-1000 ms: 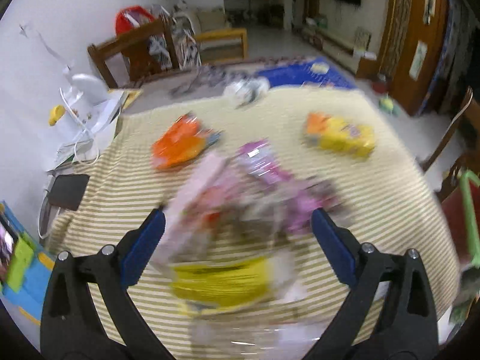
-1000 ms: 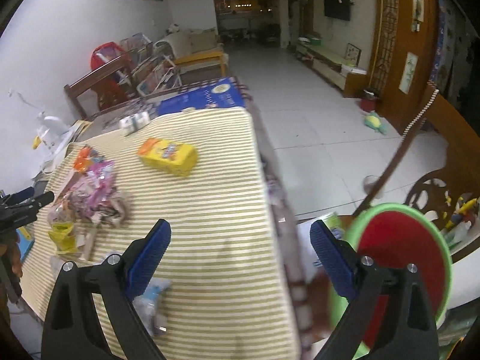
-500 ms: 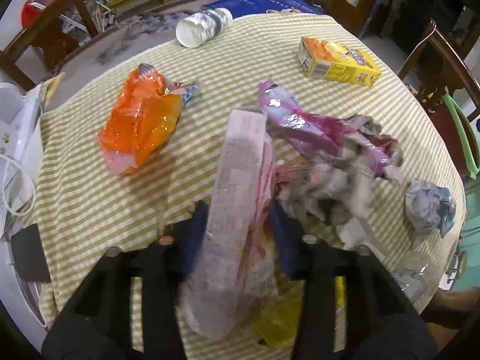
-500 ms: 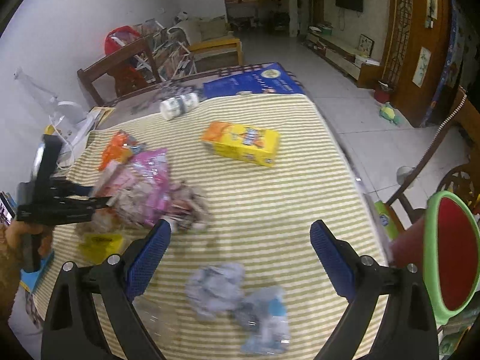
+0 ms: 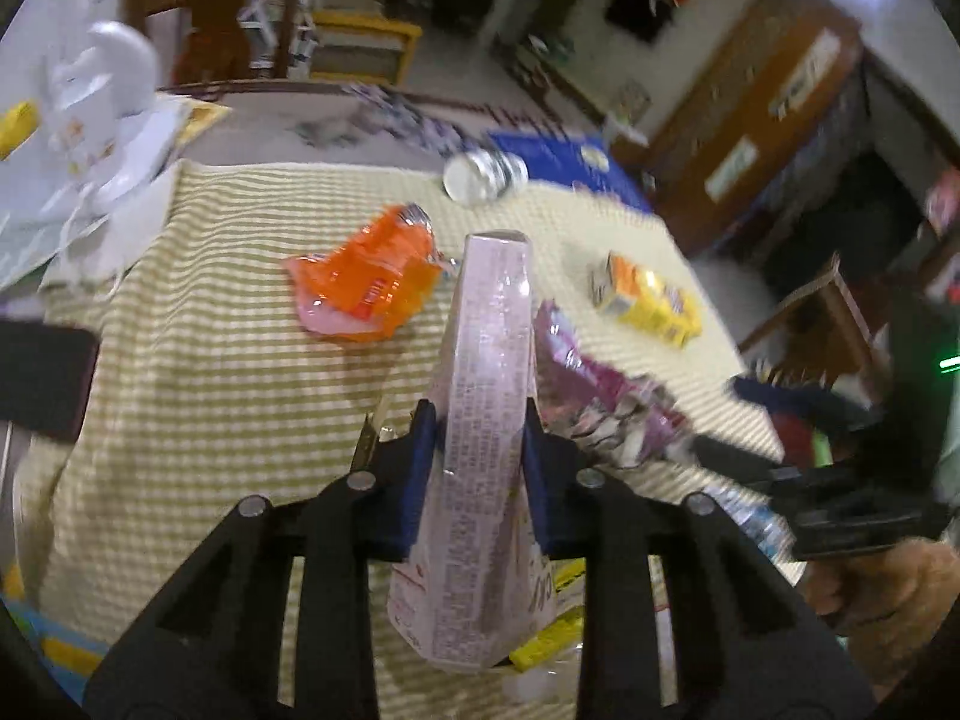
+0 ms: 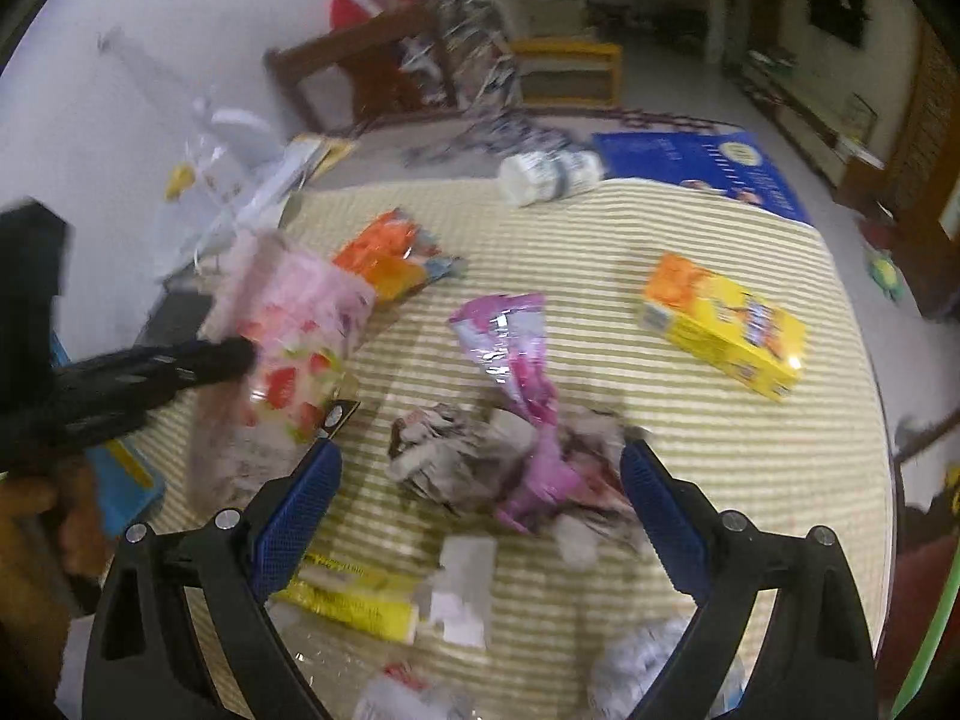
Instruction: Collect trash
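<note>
A pale pink snack bag [image 5: 489, 438] is clamped between the blue pads of the left gripper [image 5: 480, 450] and held upright above the striped tablecloth [image 5: 210, 372]; in the right wrist view the same bag [image 6: 288, 342] is seen at the left, raised off the cloth. The right gripper [image 6: 480, 498] is spread wide and grips nothing — its fingers stand either side of a crumpled purple wrapper [image 6: 516, 360] and grey paper wads [image 6: 474, 456]. Farther off, an orange wrapper [image 6: 390, 258] is seen at the left, a yellow carton [image 6: 726, 330] at the right and a white bottle [image 6: 549, 174] lying on its side at the far edge. Nearest, a yellow packet [image 6: 354, 600] and white scraps [image 6: 465, 594] are seen. Whether the carton or bottle holds anything cannot be told.
</note>
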Demonstrator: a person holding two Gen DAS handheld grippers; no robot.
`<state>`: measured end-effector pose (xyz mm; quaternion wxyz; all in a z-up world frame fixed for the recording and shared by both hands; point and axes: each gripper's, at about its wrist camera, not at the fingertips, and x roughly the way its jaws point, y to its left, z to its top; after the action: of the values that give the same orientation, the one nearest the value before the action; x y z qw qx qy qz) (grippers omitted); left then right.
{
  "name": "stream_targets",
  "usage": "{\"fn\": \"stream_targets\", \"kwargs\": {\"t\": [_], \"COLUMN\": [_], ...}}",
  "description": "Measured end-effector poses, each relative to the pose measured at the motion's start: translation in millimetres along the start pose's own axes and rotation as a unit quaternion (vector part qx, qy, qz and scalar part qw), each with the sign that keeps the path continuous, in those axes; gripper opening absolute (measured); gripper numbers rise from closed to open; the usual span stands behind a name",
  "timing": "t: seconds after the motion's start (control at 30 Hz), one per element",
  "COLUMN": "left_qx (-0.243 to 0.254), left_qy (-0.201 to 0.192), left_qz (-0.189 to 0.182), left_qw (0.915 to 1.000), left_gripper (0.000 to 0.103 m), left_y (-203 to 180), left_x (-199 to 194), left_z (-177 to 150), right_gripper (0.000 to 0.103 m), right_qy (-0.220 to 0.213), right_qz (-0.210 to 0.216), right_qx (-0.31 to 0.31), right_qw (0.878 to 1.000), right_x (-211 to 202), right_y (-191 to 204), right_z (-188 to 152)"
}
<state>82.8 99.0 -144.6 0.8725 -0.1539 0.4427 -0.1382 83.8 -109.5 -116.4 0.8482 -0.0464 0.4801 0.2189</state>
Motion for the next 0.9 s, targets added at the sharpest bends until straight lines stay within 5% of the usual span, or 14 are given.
{"fn": "stream_targets", "kwargs": {"t": [0.23,0.3,0.33,0.37,0.9], "left_qx": [-0.055,-0.056,-0.057,-0.058,-0.04], "left_qy": [-0.019,-0.019,-0.02,-0.021,-0.041], "left_qz": [-0.009,-0.007,-0.008,-0.008,-0.004], "left_qw": [0.9983,0.9982,0.9981,0.9981,0.9984], "left_gripper": [0.027,0.027,0.027,0.027,0.027], "left_y": [7,6,8,8,-16], "left_x": [-15,-14,-16,-17,-20], "left_z": [-12,-11,-13,-13,-11], "right_gripper": [0.086,0.069,0.05,0.041,0.035], "right_qy": [0.073,0.096,0.102,0.103,-0.033], "right_qz": [-0.03,-0.044,-0.056,-0.054,0.032], "right_qx": [-0.089,-0.104,-0.115,-0.116,0.01], "right_qw": [0.993,0.989,0.987,0.986,0.999], "right_x": [62,77,82,83,-37], "right_y": [25,27,28,28,0], "right_z": [1,-4,-8,-11,-6]}}
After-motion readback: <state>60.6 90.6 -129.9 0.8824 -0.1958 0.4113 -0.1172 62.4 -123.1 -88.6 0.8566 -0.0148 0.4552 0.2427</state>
